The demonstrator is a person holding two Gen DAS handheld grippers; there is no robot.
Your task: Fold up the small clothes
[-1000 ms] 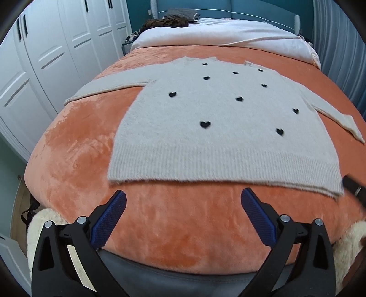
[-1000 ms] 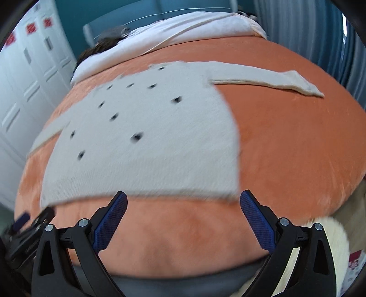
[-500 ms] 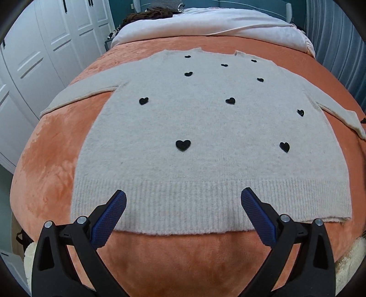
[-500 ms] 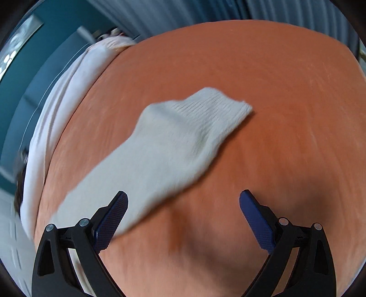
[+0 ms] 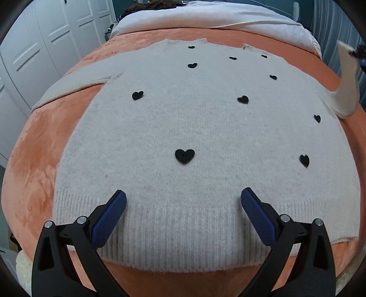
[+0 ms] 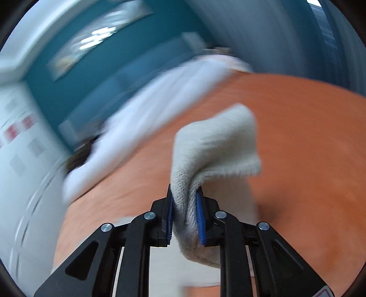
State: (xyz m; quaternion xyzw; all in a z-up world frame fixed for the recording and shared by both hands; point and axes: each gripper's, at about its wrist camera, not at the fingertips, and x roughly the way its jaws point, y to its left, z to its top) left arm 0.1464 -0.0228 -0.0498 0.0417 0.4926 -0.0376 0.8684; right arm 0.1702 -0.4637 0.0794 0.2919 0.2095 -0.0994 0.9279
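A small beige knit sweater (image 5: 194, 128) with black hearts lies flat on the orange blanket (image 5: 34, 182). My left gripper (image 5: 183, 201) hovers open over the ribbed hem, nothing between its blue pads. The sweater's left sleeve (image 5: 75, 86) rests stretched out on the blanket. Its right sleeve (image 5: 347, 91) is lifted off the bed at the right edge. In the right wrist view, my right gripper (image 6: 184, 205) has its jaws closing, the pads pressing on the cuff of that right sleeve (image 6: 217, 150), which bunches up between the pads. That view is blurred by motion.
A white duvet (image 5: 217, 22) lies across the head of the bed, with a dark heap beyond it. White wardrobe doors (image 5: 45, 45) stand to the left, grey curtains (image 5: 331, 18) to the right. A cream fleecy thing (image 5: 22, 267) shows below the bed's near edge.
The left gripper moved forward and lower, from the bed's edge to over the hem. The right gripper went to the right sleeve, closed on its cuff and lifted it.
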